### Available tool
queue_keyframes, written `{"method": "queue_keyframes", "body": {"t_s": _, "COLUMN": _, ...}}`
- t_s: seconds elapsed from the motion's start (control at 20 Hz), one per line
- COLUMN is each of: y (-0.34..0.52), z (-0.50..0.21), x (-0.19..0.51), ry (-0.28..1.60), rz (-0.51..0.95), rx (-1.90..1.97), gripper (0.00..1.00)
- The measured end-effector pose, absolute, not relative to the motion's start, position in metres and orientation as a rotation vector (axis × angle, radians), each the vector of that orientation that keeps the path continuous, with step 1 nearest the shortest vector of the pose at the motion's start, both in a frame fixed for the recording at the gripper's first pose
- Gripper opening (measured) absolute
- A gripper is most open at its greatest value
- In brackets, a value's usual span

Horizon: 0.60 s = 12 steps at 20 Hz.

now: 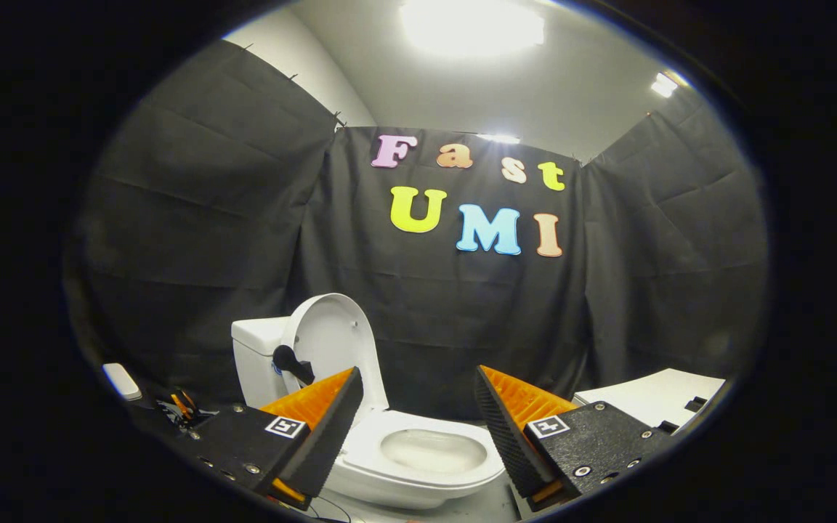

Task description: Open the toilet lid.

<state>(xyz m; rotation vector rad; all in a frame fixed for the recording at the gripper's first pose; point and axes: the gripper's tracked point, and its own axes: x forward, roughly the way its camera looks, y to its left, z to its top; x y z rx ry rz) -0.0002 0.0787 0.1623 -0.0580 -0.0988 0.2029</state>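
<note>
A small white toilet (418,465) stands just ahead of my fingers, slightly left of the gap between them. Its lid (331,341) is raised and leans upright against the white tank (255,356). The seat ring and the bowl (433,450) lie exposed. A black knob-like part (291,361) sticks out beside the lid, at the tank's side. My gripper (418,421) is open, its orange and black fingers (320,421) spread wide on either side of the bowl, touching nothing.
Black cloth walls close the booth behind and on both sides. A white board (654,396) lies flat beyond the right finger. A small white object (122,381) and some orange and black cabling (182,407) sit left of the left finger. A bright ceiling lamp (473,25) glares overhead.
</note>
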Motion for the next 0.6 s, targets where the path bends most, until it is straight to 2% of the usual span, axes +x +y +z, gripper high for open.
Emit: {"method": "queue_keyframes", "body": {"t_s": 0.6, "y": 0.059, "z": 0.147, "x": 0.004, "ry": -0.08, "rz": 0.135, "rx": -0.005, "gripper": 0.95}}
